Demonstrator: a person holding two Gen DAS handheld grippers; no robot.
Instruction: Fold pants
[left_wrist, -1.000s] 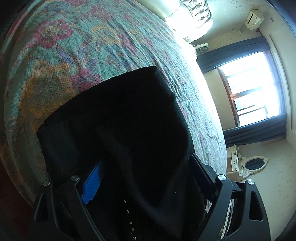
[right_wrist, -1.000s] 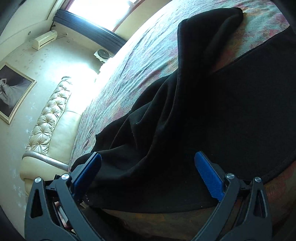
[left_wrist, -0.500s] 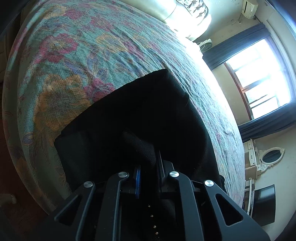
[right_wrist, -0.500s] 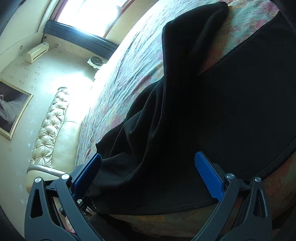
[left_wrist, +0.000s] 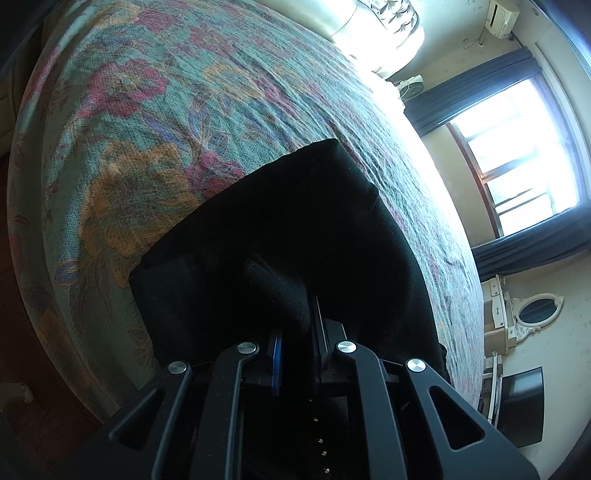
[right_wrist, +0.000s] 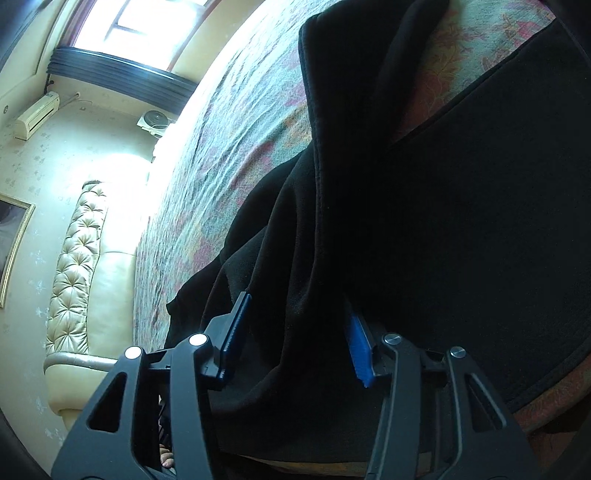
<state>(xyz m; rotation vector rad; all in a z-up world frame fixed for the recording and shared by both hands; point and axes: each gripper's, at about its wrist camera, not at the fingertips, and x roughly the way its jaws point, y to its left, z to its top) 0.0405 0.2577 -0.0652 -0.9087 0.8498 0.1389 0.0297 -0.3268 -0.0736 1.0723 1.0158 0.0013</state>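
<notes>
Black pants (left_wrist: 280, 236) lying on the floral bed (left_wrist: 155, 122), near its edge. Left gripper (left_wrist: 295, 332) pinching a raised bunch of cloth, fingers pressed almost together. Right gripper (right_wrist: 295, 332) straddling a thick ridge of the pants, fingers (right_wrist: 359, 347) partly spread, not yet clamped. Grasping step, by the look of it. Next: closing the right, then lifting both ends evenly and carrying them over.

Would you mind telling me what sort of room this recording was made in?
Most likely a bedroom: a bed with a floral bedspread, a tufted headboard, and a dressing table with an oval mirror.
</notes>
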